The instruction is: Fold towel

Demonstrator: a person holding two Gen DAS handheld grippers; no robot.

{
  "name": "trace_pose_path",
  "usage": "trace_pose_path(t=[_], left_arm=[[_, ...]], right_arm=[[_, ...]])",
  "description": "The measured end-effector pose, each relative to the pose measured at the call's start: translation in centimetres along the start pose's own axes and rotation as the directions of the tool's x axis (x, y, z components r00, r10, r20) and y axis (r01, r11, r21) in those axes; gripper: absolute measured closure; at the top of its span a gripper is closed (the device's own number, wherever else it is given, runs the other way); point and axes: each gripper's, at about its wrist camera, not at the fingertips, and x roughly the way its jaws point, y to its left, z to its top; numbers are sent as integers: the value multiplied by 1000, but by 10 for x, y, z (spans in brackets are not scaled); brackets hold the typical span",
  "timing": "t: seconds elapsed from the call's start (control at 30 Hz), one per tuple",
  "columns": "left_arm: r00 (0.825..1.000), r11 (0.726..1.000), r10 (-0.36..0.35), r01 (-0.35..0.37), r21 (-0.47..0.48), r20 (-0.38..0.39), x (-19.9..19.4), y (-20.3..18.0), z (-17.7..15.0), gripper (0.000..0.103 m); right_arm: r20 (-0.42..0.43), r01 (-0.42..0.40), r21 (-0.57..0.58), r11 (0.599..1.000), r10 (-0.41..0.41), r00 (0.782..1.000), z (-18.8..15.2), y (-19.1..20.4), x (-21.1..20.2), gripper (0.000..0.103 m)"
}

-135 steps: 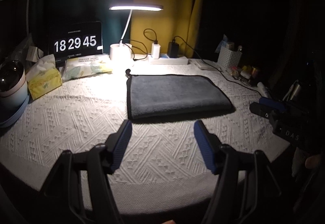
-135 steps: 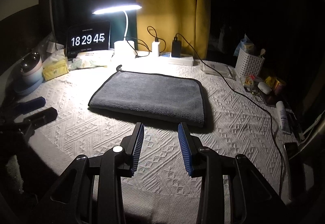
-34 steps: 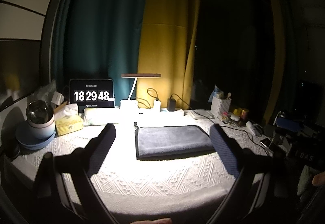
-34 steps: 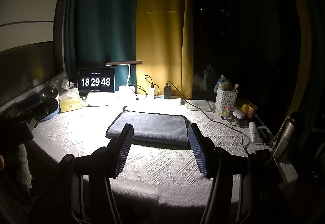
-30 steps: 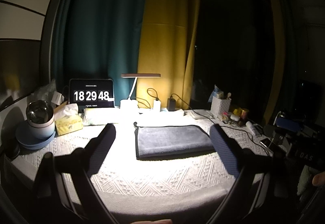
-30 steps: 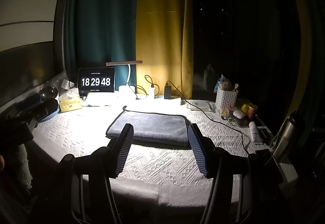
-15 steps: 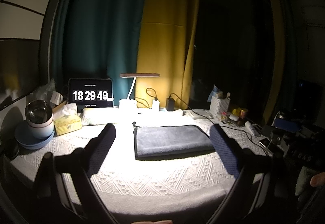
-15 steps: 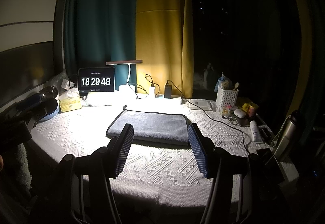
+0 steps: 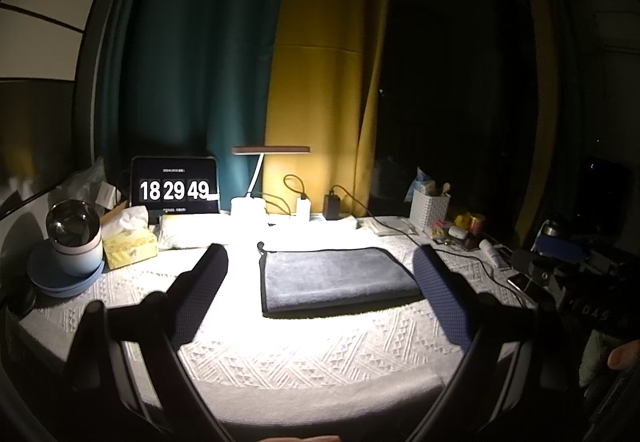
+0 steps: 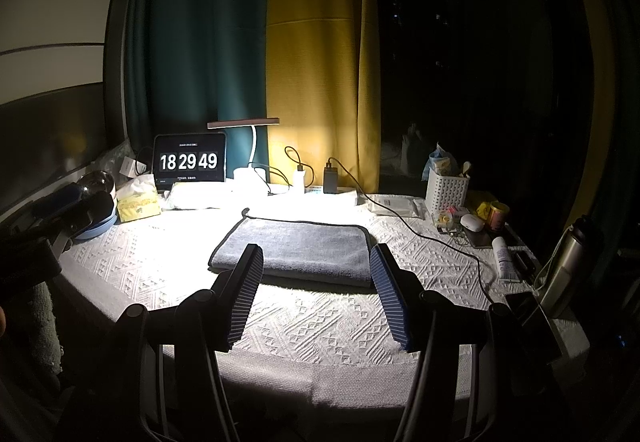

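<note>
Both sets of jaws are standing wide apart and holding nothing. Left gripper [image 9: 320, 290] is hovering level above the near edge of the table [image 9: 304, 354], its blue-padded fingers [image 9: 200, 294] framing the towel from well back; no contact with cloth. Right gripper [image 10: 318, 294] is likewise pointing forward along the tabletop, ribbed blue pads [image 10: 246, 294] facing each other, tips sitting short of the towel's near edge in the right wrist view. Towel [image 9: 336, 278] is lying flat and already folded into a grey rectangle with dark piping, resting on the white textured tablecloth, near the middle of the lit area and just in front of the desk lamp [image 9: 256, 177]. A hanging loop is showing at its far left corner. Clock display [image 9: 175, 189] is reading 18 29 49, standing behind a tissue box [image 9: 130, 246]. White basket [image 10: 446, 189] is sitting at the far right, well apart from the towel, with a black cable [image 10: 436, 242] running past it.
</note>
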Motion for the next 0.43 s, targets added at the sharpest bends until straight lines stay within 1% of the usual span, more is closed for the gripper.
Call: trace_pose_path(t=[0.43], left_arm=[[1000, 1000, -6, 6, 3, -7, 2, 0, -1, 9]], right_arm=[[-10, -3, 0, 1000, 3, 1000, -7, 8, 6, 44]])
